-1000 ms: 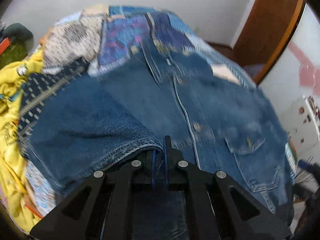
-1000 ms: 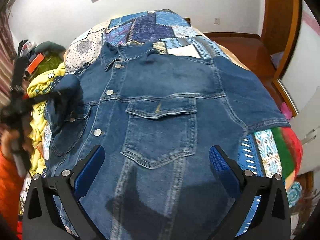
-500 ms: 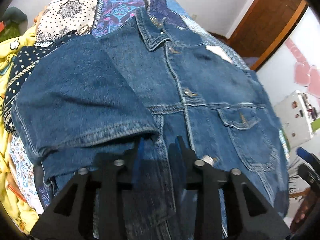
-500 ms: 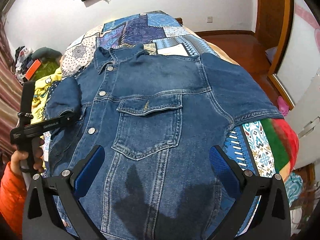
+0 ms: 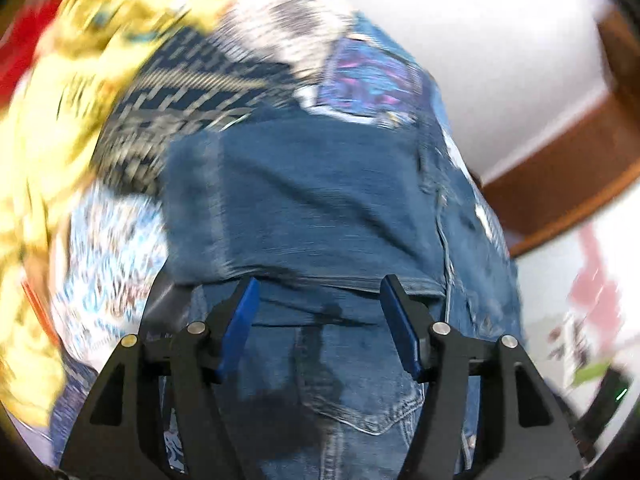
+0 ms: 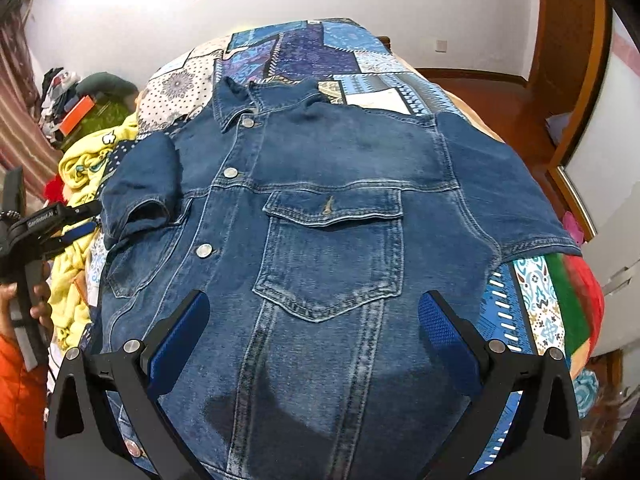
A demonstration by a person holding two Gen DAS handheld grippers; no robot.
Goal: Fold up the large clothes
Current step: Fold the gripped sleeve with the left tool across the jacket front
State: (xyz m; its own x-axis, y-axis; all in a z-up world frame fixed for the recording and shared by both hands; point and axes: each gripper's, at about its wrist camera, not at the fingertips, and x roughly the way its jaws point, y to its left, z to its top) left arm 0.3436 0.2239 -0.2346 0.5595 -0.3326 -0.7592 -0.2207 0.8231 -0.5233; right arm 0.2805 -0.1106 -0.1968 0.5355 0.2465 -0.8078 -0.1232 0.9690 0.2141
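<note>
Released onto the denim jacket (image 6: 320, 240), its left sleeve (image 6: 138, 184) lies folded in, left gripper (image 5: 320, 324) jaws opening empty, right gripper (image 6: 312, 336) wide and empty, right sleeve (image 6: 512, 200) unfolded.

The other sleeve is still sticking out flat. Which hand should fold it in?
The right one, probably. The flat sleeve lies on the same side as the right gripper, whose fingers are open and empty. The left gripper, jaws opening, sits across the jacket by the folded sleeve.

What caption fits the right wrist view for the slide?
Open right gripper over a denim jacket on a patchwork bedspread, one sleeve folded in.
</note>
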